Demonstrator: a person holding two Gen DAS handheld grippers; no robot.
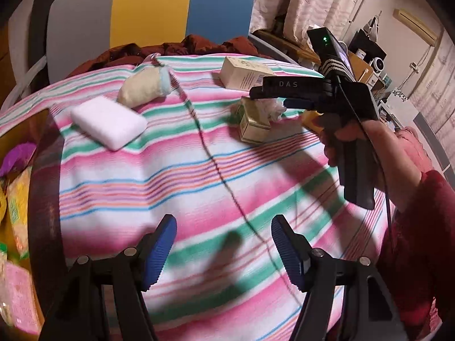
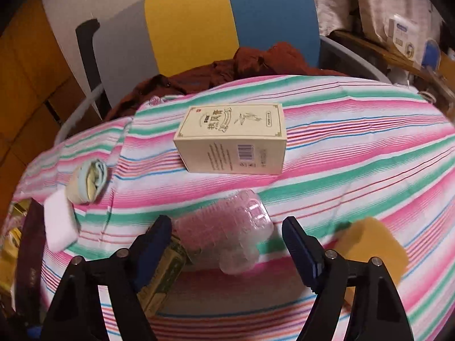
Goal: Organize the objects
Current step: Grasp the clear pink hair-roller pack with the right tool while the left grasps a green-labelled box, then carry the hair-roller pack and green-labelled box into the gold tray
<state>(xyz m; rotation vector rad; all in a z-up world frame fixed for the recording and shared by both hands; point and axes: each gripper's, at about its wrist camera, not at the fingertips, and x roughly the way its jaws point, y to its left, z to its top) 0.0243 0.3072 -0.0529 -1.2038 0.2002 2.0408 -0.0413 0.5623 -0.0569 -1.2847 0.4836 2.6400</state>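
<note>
My left gripper point(image 1: 223, 227) hangs open over the striped cloth point(image 1: 199, 176) with nothing between its fingers. My right gripper point(image 2: 226, 224) stands open around a clear plastic blister shell point(image 2: 236, 233); a gap shows beside its right pad. The shell lies against a green-gold box point(image 2: 162, 272) under the left finger. In the left wrist view a hand holds the right gripper point(image 1: 267, 98) just above that green-gold box point(image 1: 253, 122). Also on the cloth are a cream carton point(image 2: 233, 139), a rolled cream sock point(image 1: 145, 85), a white pad point(image 1: 108, 122) and a yellow sponge point(image 2: 369, 244).
A brown garment point(image 2: 256, 59) is bunched at the cloth's far edge, before a blue and yellow chair back point(image 2: 227, 17). At the left edge a container point(image 1: 17, 199) holds several packets. Cluttered shelves point(image 1: 369, 56) stand at the far right.
</note>
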